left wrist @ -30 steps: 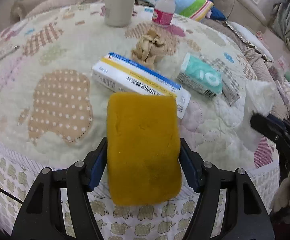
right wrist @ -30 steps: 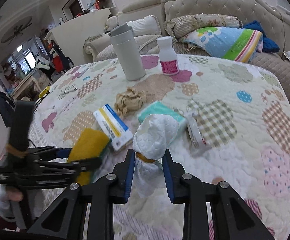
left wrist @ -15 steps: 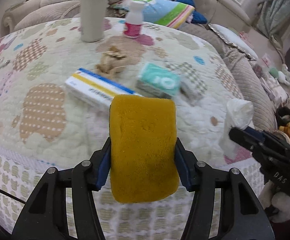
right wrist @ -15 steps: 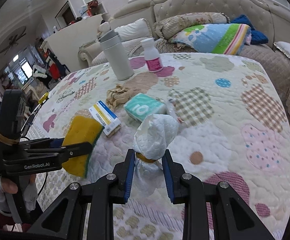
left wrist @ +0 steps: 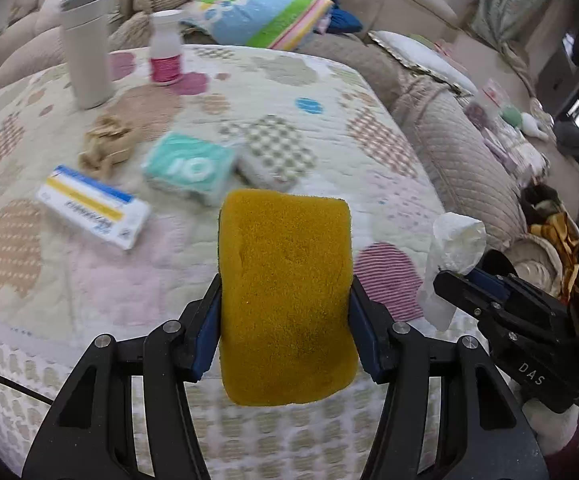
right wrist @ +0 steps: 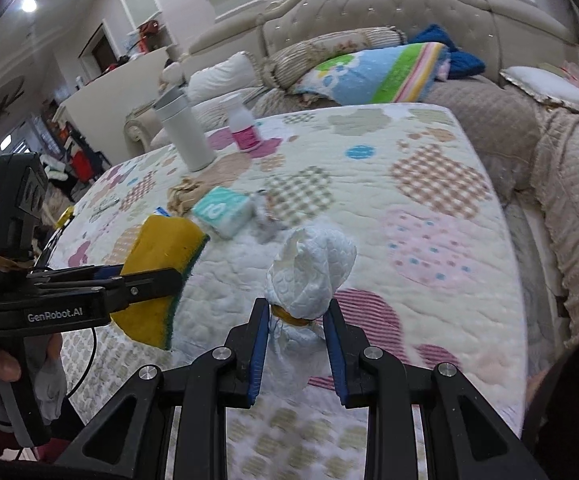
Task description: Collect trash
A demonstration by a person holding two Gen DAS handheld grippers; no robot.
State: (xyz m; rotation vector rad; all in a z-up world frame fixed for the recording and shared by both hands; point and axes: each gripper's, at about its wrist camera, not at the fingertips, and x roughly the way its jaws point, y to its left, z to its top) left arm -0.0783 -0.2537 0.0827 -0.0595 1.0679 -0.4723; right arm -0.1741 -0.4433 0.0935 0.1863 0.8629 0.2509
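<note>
Leftmost, on the quilted table cover point(left wrist: 369, 92), stand a white tumbler point(left wrist: 85, 44) and a pink-labelled bottle point(left wrist: 165, 56) at the far side, with a crumpled tan wrapper point(left wrist: 105, 146) nearer. Next come a blue-and-yellow box point(left wrist: 93, 206) and a teal tissue pack point(left wrist: 189, 168), both lying flat. Nearer the middle, the left gripper point(left wrist: 285, 312) clamps a yellow sponge point(left wrist: 285, 292) by its two sides (a green scrub layer shows in the right wrist view), held above the cover's near edge. At the right, the right gripper point(right wrist: 295, 336) pinches a white crumpled tissue wad point(right wrist: 311, 272) between narrow fingers, also clear of the cover.
</note>
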